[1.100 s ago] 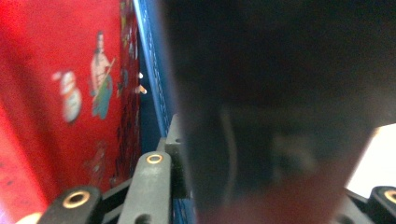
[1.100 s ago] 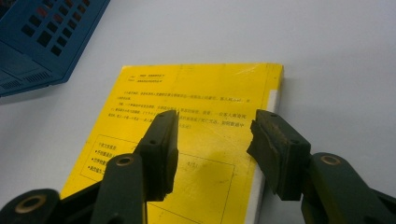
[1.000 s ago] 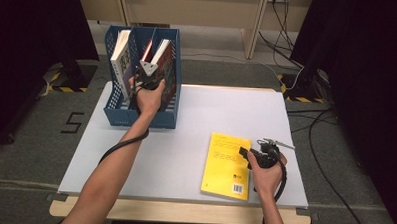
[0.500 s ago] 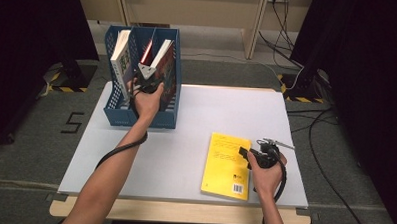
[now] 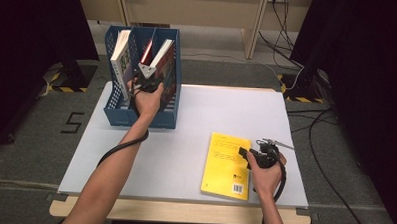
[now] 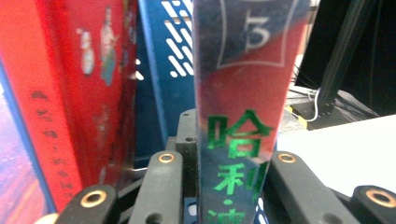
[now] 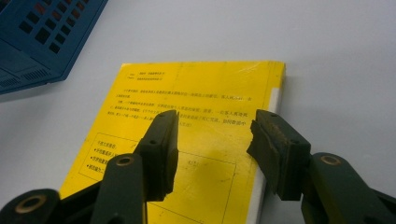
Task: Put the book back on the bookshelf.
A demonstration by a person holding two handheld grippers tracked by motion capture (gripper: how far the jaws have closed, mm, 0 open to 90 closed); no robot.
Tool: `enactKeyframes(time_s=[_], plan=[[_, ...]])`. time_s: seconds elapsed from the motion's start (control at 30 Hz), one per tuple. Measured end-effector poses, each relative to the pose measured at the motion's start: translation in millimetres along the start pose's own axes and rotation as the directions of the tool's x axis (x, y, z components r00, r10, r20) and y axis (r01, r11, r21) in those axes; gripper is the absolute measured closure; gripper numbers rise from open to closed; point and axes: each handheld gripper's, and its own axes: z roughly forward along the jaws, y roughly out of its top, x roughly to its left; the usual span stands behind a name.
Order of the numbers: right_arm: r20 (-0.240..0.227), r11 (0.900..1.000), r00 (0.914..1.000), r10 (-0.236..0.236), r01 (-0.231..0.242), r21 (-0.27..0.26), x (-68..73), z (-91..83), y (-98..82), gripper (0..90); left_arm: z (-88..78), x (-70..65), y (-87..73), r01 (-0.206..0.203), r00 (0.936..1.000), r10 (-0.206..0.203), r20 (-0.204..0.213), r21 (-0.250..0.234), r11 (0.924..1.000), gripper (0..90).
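My left gripper (image 6: 224,172) has just been closing, jaws now clamped on the red-and-blue book's spine (image 6: 247,93). My right gripper (image 7: 212,140) hangs jaws apart, the yellow book (image 7: 187,107) below them.

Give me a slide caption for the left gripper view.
Left gripper closing on a book spine with green lettering, beside a red book in the blue rack.

Readable on the blue-and-red book spine (image 6: 243,93): a white "3" inside a framed panel near the top, and below it green characters "哈利·波", cut off at the bottom edge. On the floor mat (image 5: 45,131), a dark painted "5". On the yellow book (image 5: 227,165), a barcode at one corner; printed lines too small to read.
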Motion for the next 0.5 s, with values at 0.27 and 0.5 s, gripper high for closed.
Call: enactKeyframes(time_s=[0.27, 0.5], plan=[[-0.001, 1.000, 1.0000, -0.001, 0.001, 0.002, -0.3, 0.3, 0.4, 50.7, 6.4, 2.9, 0.3, 0.018, 0.9993, -0.018, -0.034, -0.016, 0.9997, 73.8], [-0.002, 1.000, 1.0000, -0.004, 0.004, 0.002, -0.3, 0.5, 0.6, 50.8, 15.7, 2.7, 3.5, 0.039, 0.9974, -0.039, -0.060, -0.010, 0.9992, 73.8]])
